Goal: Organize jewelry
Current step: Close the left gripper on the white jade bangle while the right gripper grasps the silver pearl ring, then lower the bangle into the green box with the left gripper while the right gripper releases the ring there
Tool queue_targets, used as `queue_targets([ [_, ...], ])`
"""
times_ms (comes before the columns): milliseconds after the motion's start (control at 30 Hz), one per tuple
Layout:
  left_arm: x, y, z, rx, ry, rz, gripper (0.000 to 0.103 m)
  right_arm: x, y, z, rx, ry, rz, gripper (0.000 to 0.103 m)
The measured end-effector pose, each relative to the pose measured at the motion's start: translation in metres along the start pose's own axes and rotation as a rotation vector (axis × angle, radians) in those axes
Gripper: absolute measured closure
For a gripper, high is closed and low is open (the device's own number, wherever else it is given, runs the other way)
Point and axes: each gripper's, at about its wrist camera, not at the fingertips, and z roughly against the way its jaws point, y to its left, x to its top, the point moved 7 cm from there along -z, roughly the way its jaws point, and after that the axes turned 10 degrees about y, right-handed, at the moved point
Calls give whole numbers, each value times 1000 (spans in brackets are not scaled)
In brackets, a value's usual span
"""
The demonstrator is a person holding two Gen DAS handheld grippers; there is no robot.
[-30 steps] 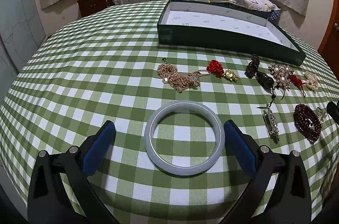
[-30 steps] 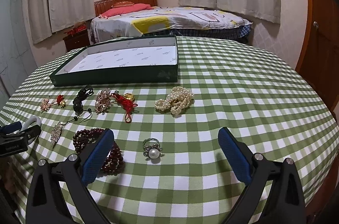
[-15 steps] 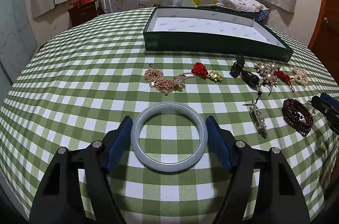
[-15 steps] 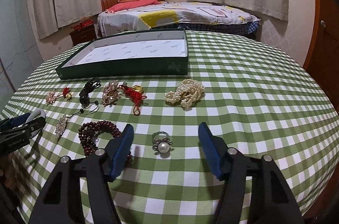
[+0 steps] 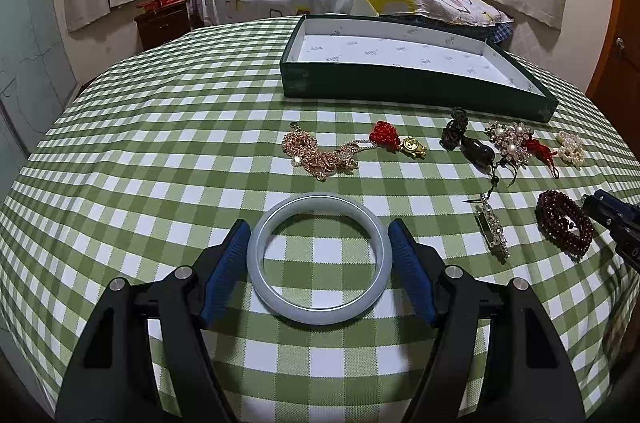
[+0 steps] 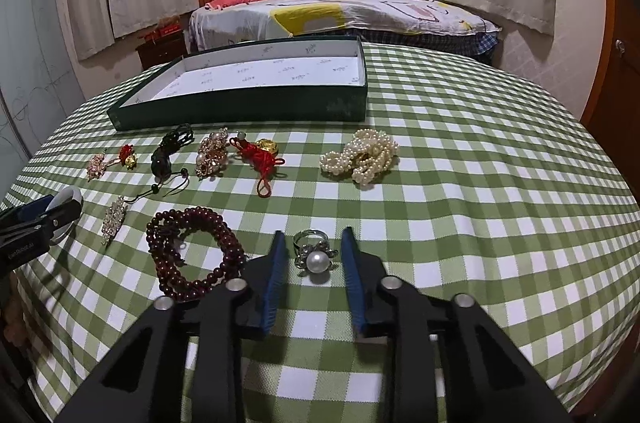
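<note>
**A:** What had changed from the earlier frames?

**B:** Both tongs had drawn in. The left gripper had stood wide a second before; now its blue pads were clenched on the pale bangle, one pad against each flank, and the ring lay flat on the checked tablecloth. The right gripper had just been closing, with the pearl ring between its jaws. A narrow gap showed on either side, so it was released, not yet pinching.

**A:** Which way did the ring point?

**B:** Its pearl faced the camera and sat nearer the tongs; the silver band stood upright behind it, so its long axis ran away from the gripper, along the fingers.

**A:** And the other pieces?

**B:** Just left of the right tongs lay a coiled dark-red bead bracelet, round and glossy. Well beyond them, a heap of knobbly pearl strands, a red knotted cord charm and a sparkling brooch. Farther still stood the shallow dark-green box, rectangular, white-lined. Beyond the left tongs lay a tangled gold chain; to their right, a slim rhinestone clip.

**A:** The bangle's make?

**B:** Smooth, milky grey, stone-like.
</note>
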Motion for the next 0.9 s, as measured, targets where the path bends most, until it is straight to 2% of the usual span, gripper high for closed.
queue_targets([
  [633, 12, -7, 22, 1, -67, -23, 34, 5, 3, 13, 8, -28, 2, 82],
  [900, 26, -8, 29, -2, -92, -21, 34, 22, 3, 23, 33, -58, -18, 82],
])
